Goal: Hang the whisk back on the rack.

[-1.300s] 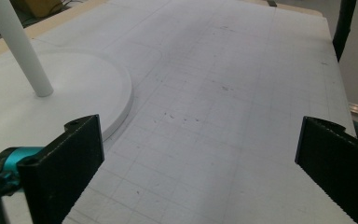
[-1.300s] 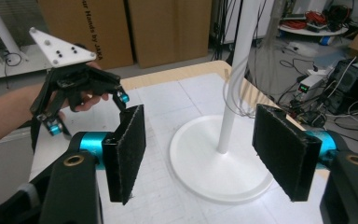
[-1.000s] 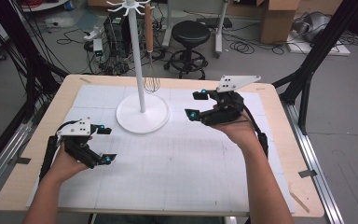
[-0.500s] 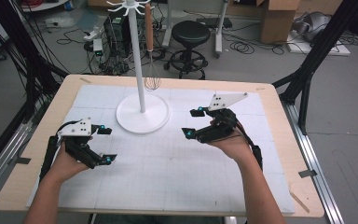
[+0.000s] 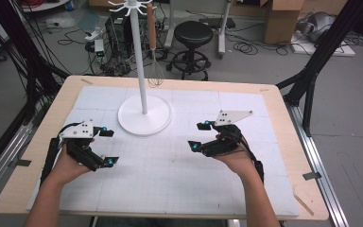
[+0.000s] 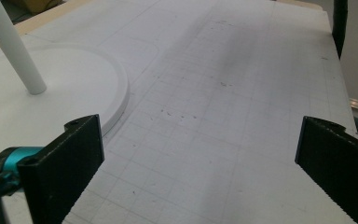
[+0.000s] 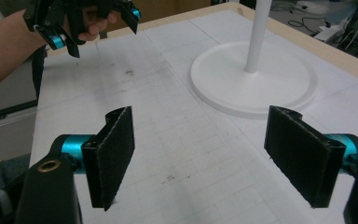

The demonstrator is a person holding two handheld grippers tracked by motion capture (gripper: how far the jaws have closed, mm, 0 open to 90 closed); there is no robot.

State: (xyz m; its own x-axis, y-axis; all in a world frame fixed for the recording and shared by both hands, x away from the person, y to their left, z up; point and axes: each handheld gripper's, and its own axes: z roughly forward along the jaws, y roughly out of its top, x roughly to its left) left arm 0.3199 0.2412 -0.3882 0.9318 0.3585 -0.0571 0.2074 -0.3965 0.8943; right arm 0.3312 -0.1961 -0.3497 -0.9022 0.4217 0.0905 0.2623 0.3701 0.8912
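Item: white stand point(image 5: 144, 115), a round base carrying a tall thin pole, placed at upper centre of the high view on the gridded white mat point(image 5: 179, 175) that covers the wooden table point(image 5: 283, 109). Its hook crown at the top edge of the frame carries a wire whisk point(image 5: 154, 71) with a wooden handle, hanging beside the pole over the far edge of the table; nothing else seems to hang there. Item: left gripper point(image 5: 107, 146), lower left of the high view, held just above the mat, released, jaws spread wide with bare mat between them; its own view puts the base's rim just beside the left jaw. Item: right gripper point(image 5: 201, 136), right of centre, likewise released; its jaws have just been opening, with nothing between them. Its own view looks across the mat to the base at upper right and to the other hand at upper left. Both tools flank the stand, empty, which reads as a resting pose. Background: black stool point(image 5: 194, 35), cables, cardboard boxes on the floor.
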